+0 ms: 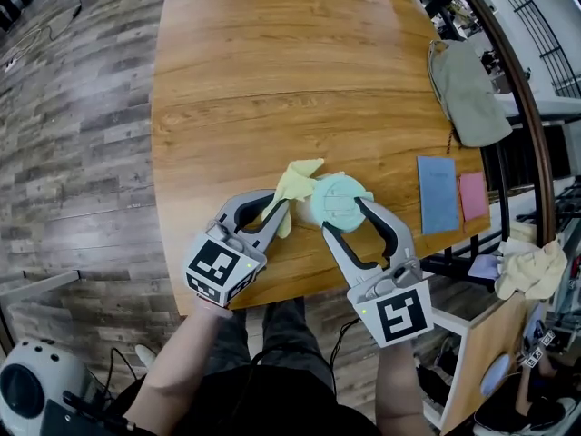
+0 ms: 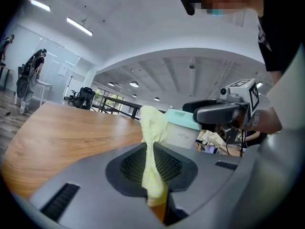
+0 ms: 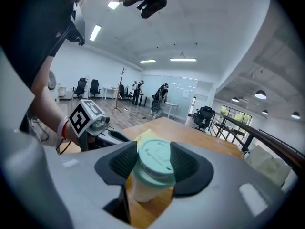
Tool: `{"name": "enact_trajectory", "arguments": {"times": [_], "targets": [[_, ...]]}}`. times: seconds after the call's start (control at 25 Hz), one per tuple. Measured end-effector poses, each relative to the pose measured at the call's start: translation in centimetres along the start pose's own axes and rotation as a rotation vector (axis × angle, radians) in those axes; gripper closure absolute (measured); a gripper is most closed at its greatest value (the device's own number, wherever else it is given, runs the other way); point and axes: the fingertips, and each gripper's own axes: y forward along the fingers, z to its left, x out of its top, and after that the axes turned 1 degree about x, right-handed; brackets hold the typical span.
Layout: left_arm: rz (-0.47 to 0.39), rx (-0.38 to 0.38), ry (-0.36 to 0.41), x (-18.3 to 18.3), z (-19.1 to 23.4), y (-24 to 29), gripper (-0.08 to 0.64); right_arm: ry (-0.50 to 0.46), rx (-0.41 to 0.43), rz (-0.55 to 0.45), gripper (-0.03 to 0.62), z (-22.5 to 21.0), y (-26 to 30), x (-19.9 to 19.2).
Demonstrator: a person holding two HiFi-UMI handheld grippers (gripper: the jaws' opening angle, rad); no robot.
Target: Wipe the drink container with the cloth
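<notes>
Closest to the head camera, the person's arms (image 1: 177,371) are reaching over the near edge of the wooden desk (image 1: 272,80), each carrying a hand-held gripper. The left hand-held gripper (image 1: 275,212) is pinching a pale yellow cloth (image 1: 298,182) between jaws that are nearly together. The cloth is running up through the pads and bunching above the tips, right beside the cup. The right hand-held gripper (image 1: 345,218) is holding its jaws spread wide. The drink container (image 1: 338,198), a white cup with a mint-green lid, is standing on the desk between its two pads, close to the desk's front edge. In the head view the cloth's upper end is lying against the lid's rim. Farther right, a flat blue sheet (image 1: 438,193) and a smaller pink sheet (image 1: 472,196) are lying side by side on the desk. A grey-green fabric bag (image 1: 467,89) is resting beyond them at the desk's right edge.
</notes>
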Motion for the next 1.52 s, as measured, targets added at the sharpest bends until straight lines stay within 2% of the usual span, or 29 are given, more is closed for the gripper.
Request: {"name": "enact_trajectory", "arguments": {"times": [0.24, 0.56, 0.92, 1.16, 1.52], "targets": [[-0.013, -0.025, -0.011, 0.1, -0.5, 0.9, 0.526, 0.041, 0.042, -0.03, 0.387, 0.0, 0.3, -0.2], [-0.067, -0.074, -0.032, 3.0, -1.6, 1.4, 0.526, 0.067, 0.078, -0.045, 0.391, -0.8, 0.6, 0.4], [-0.082, -0.102, -0.086, 4.0, -2.1, 2.5, 0.528, 0.082, 0.083, -0.084, 0.393, -2.0, 0.8, 0.5], [-0.046, -0.093, -0.053, 3.7, -2.1, 3.4, 0.532, 0.103, 0.097, -0.104, 0.393, -2.6, 0.7, 0.1], [0.043, -0.067, -0.014, 0.6, -1.4, 4.2, 0.532, 0.124, 0.109, -0.112, 0.394, -2.9, 0.6, 0.0]]}}
